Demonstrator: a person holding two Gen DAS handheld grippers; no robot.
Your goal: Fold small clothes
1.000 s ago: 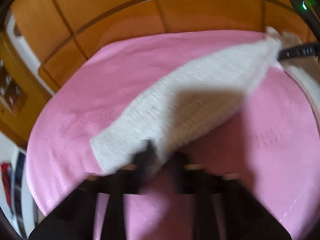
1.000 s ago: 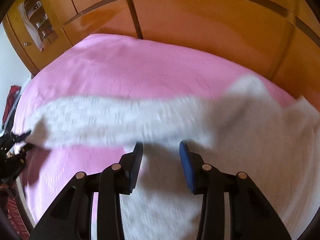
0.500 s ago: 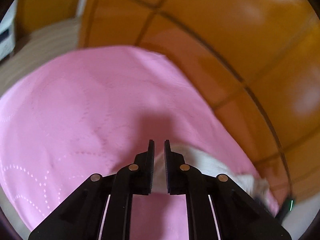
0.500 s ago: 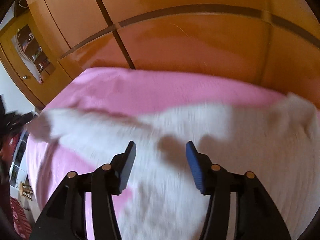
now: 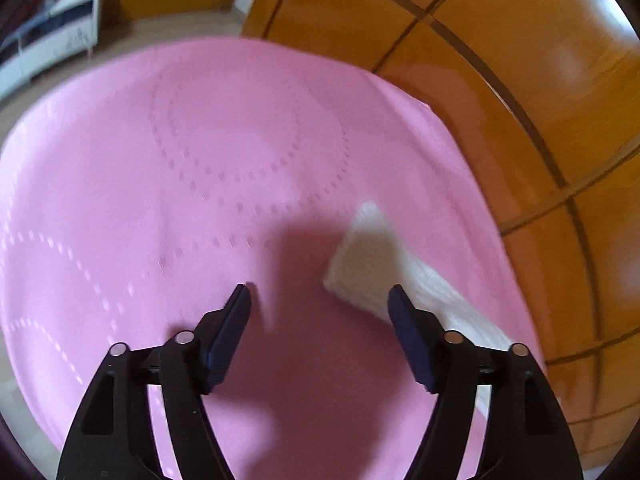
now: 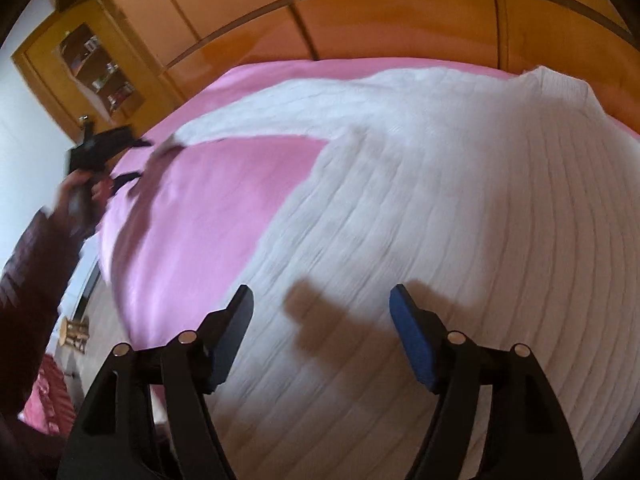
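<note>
Pink bed cover (image 6: 208, 216) filled both views, wooden wardrobe (image 6: 400, 12) behind. White knit garment (image 6: 440, 220) lay spread flat on bed, body under my right hand-held gripper (image 6: 322, 300), one sleeve stretched left, cuff tip (image 5: 368, 256) just beside my left hand-held gripper (image 5: 318, 300). Both hand-held grippers released, jaws opening, nothing between pads. Judged step: spreading done, sleeve laid out, fold not started. Next move likely: re-grasp sleeve end or side edge, pinch thin knit without catching cover, carry over body.
</note>
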